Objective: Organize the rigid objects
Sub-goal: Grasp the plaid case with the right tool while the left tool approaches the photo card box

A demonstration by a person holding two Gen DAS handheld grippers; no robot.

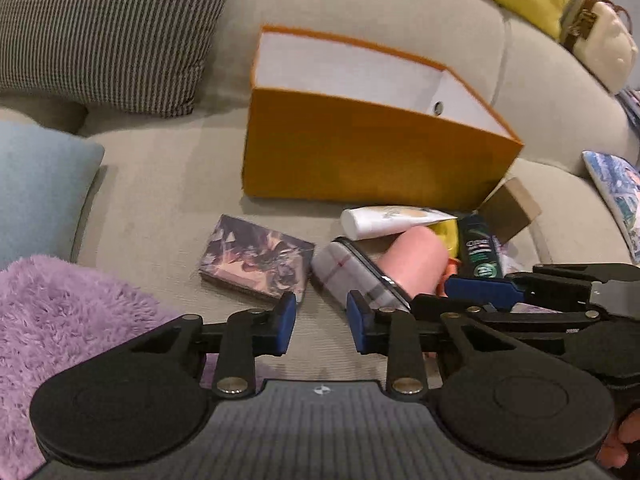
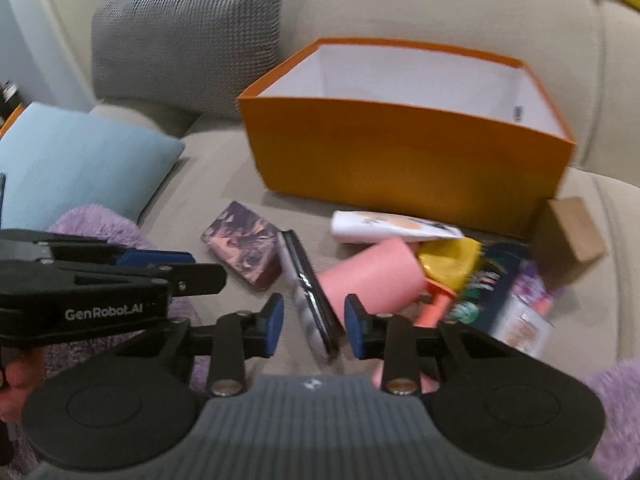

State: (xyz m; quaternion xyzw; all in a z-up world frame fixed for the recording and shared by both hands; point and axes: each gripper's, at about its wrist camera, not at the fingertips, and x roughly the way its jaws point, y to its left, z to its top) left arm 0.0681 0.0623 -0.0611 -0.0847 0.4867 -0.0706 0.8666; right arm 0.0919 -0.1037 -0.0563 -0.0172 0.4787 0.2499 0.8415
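Looking through left wrist: left gripper [image 1: 321,326] narrow, empty, patterned card box [image 1: 256,262] just before orange box [image 1: 372,152]; right wrist: right gripper [image 2: 314,328] narrow, pads straddling dark-edged flat case [image 2: 308,292], contact unclear.

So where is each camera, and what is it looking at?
Left wrist view: sits on the left gripper, looking down at the sofa clutter; the right gripper pokes in, fingertips at bottom right.
Right wrist view: sits on the right gripper, its jaws around a phone; the left gripper and a hand show.
Both see the orange box and pink cylinder.
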